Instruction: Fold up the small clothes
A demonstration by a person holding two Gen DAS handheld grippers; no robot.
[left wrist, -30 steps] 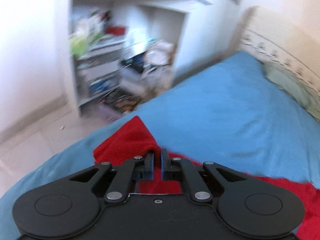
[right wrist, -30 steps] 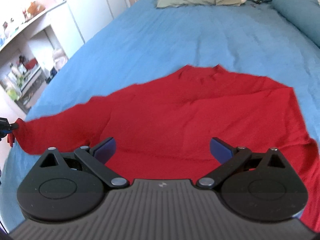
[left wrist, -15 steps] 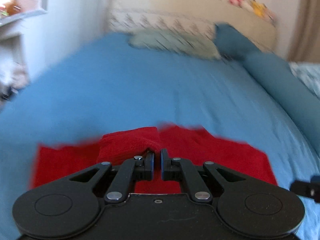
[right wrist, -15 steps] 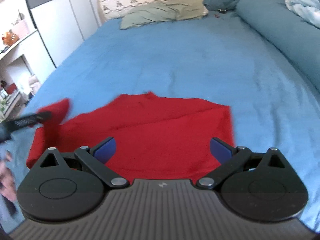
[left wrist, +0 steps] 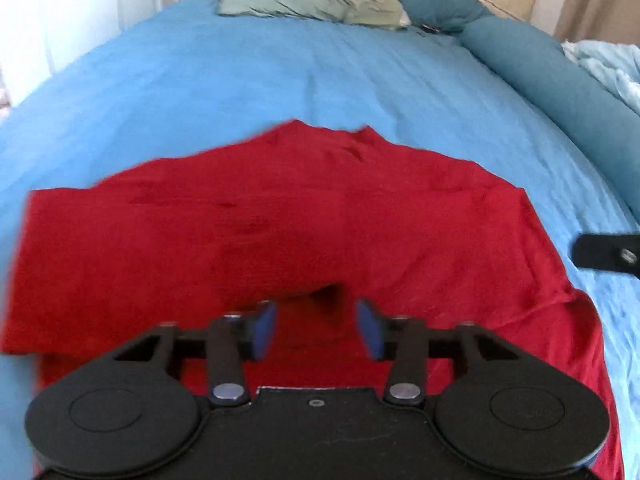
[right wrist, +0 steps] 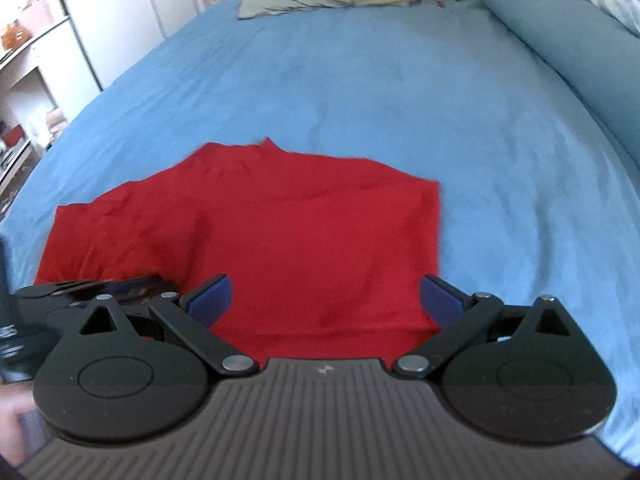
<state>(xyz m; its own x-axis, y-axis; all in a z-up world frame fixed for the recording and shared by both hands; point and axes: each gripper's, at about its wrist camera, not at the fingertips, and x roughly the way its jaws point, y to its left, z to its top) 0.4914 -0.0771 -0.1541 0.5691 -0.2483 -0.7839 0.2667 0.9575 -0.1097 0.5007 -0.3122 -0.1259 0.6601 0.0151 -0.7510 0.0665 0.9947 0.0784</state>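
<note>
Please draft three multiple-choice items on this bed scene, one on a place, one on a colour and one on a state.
1. Where does the red garment lie?
A. on the blue bedsheet
B. on a shelf
C. on the floor

2. What colour are the pads of the right gripper?
A. green
B. blue
C. white

3. How do the jaws of the left gripper stand?
A. shut on the garment
B. shut on nothing
C. open, nothing between them

Answers:
1 A, the garment is spread flat on the sheet with blue all round it.
2 B, both pads show blue at the fingertips.
3 C, a wide gap separates the pads, with the cloth lying below.
</note>
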